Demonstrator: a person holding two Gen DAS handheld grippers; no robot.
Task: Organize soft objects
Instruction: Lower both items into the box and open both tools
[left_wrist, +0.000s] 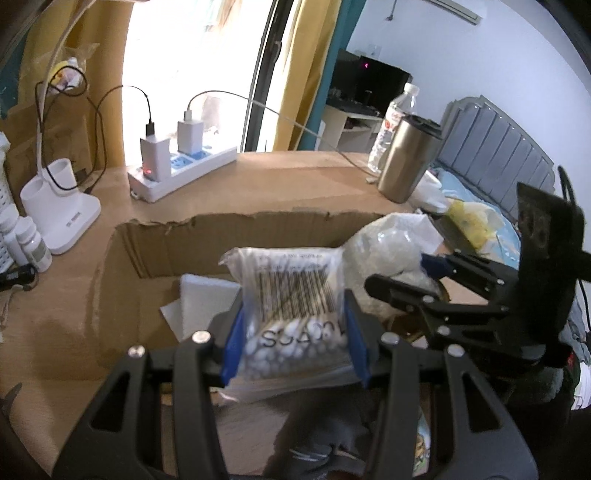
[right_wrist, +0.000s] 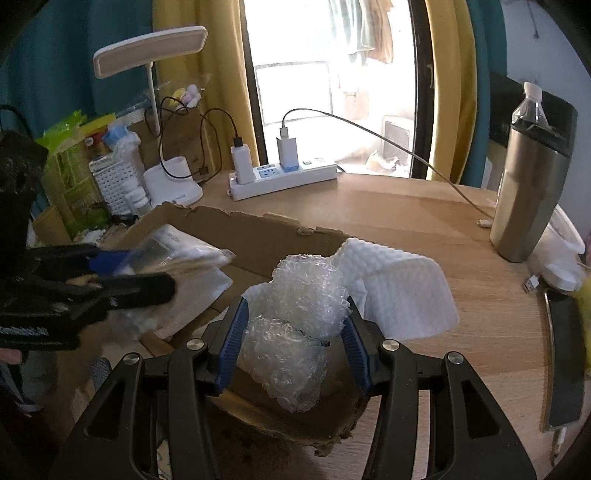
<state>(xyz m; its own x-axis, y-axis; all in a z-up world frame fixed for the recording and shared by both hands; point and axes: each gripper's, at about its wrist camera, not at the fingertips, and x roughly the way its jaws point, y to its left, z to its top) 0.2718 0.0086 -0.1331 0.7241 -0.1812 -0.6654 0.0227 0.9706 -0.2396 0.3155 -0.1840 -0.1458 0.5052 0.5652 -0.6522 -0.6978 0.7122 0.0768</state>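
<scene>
Bag of cotton swabs (left_wrist: 295, 314) pinched between the blue pads of the left gripper (left_wrist: 293, 341), printed side up, swab heads nearest the camera, sticks pointing away from the fingers; held above the open cardboard box (left_wrist: 155, 251). White foam sheets (left_wrist: 201, 302) lying inside the box, just left of and beyond the left fingers. Wad of bubble wrap (right_wrist: 295, 325) clamped between the pads of the right gripper (right_wrist: 295, 341), fingers closed to a middling width around it, crumpled plastic bulging out above and below the pads. White dimpled foam sheet (right_wrist: 399, 291) just beyond and to the right of the right fingers, draped against the box's torn edge, touching the bubble wrap. Under the right fingers, a brown curved cardboard flap (right_wrist: 295, 424). In the right wrist view, left gripper off to the left of the fingers, blurred, bag still visible in its grip; in the left wrist view, right gripper off to the right, its bubble wrap pale behind it. Farther ahead of both pairs of fingers, on the wooden counter (right_wrist: 424, 221): white power strip (right_wrist: 284, 181) with two chargers plugged in, steel tumbler (right_wrist: 524, 192) at the right with a clear water bottle (right_wrist: 530, 107) behind it, white desk lamp (right_wrist: 151, 55) at the left. Beyond, yellow curtains (right_wrist: 195, 74) around a bright window.
</scene>
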